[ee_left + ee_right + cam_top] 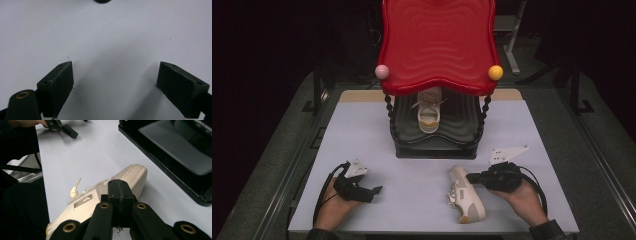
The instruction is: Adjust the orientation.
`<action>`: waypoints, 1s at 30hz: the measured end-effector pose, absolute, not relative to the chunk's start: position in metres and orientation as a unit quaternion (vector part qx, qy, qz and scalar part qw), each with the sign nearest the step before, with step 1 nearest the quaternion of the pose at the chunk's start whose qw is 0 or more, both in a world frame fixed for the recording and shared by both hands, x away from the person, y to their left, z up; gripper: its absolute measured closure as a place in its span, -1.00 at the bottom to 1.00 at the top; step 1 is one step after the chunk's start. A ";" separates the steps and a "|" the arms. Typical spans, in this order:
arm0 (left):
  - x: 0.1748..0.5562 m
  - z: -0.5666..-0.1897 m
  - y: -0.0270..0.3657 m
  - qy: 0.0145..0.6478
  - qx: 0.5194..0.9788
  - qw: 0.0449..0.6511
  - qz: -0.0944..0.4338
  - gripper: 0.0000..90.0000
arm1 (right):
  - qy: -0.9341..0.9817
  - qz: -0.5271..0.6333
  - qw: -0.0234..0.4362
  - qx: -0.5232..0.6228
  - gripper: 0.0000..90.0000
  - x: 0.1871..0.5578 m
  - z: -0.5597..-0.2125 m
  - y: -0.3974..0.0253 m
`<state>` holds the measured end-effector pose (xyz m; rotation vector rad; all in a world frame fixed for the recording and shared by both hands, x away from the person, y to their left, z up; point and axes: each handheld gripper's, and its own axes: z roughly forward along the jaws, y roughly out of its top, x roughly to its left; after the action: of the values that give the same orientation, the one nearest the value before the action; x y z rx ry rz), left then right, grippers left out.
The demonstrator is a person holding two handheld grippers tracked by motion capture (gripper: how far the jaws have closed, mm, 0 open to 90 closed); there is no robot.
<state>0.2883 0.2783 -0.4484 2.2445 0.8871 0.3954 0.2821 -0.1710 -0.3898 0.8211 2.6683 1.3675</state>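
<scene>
We held a two-jaw gripper in each hand over a pale table [377, 135]. The right gripper [472, 177] lay at the near right of the table, its jaws pressed together with no gap between them, their tips just beside the heel end of a cream shoe [466, 194]. In the right gripper view the closed right gripper [119, 192] sat over the rear part of the cream shoe [100, 195]; whether the jaws pinched any of its material, we could not tell. The shoe lay flat on the table, near the front edge and right of centre, its heel toward the stand and its toe toward us, with a lace end sticking up beside its opening.

The left gripper [374, 190] rested at the near left, well apart from the shoe. In the left gripper view its jaws stood wide apart over bare table, with nothing between them.

Behind both grippers stood a two-tier stand: a red upper tray [437, 45] on beaded black posts above a black lower tray [462, 131]. A second shoe [429, 111] rested on the lower tray, toe pointing toward us. A pink ball [382, 71] and a yellow ball [495, 72] marked the front corners of the red tray.
</scene>
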 end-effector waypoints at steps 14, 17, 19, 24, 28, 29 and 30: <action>0.288 -0.452 0.282 0.341 0.856 0.358 0.150 -0.72 | 0.854 0.439 0.024 0.277 0.99 0.280 -0.393 -0.179; 0.288 -0.452 0.283 0.341 0.856 0.358 0.149 -0.72 | 0.851 0.439 0.028 0.287 0.99 0.281 -0.394 -0.187; 0.288 -0.452 0.283 0.341 0.856 0.358 0.149 -0.72 | 0.849 0.438 0.031 0.294 0.99 0.282 -0.396 -0.192; 0.288 -0.453 0.283 0.341 0.856 0.359 0.149 -0.72 | 0.849 0.422 0.043 0.316 0.99 0.284 -0.401 -0.204; 0.288 -0.453 0.283 0.341 0.856 0.359 0.148 -0.72 | 0.851 0.404 0.046 0.333 0.99 0.289 -0.409 -0.211; 0.288 -0.453 0.283 0.341 0.856 0.359 0.148 -0.72 | 0.852 0.400 0.047 0.336 0.99 0.290 -0.411 -0.213; 0.288 -0.453 0.283 0.341 0.856 0.359 0.148 -0.72 | 0.853 0.392 0.046 0.342 0.99 0.292 -0.415 -0.215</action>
<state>0.2880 0.2827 -0.4526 2.2080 0.8808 0.3816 0.2921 -0.2145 -0.4148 1.0439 2.6048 1.1961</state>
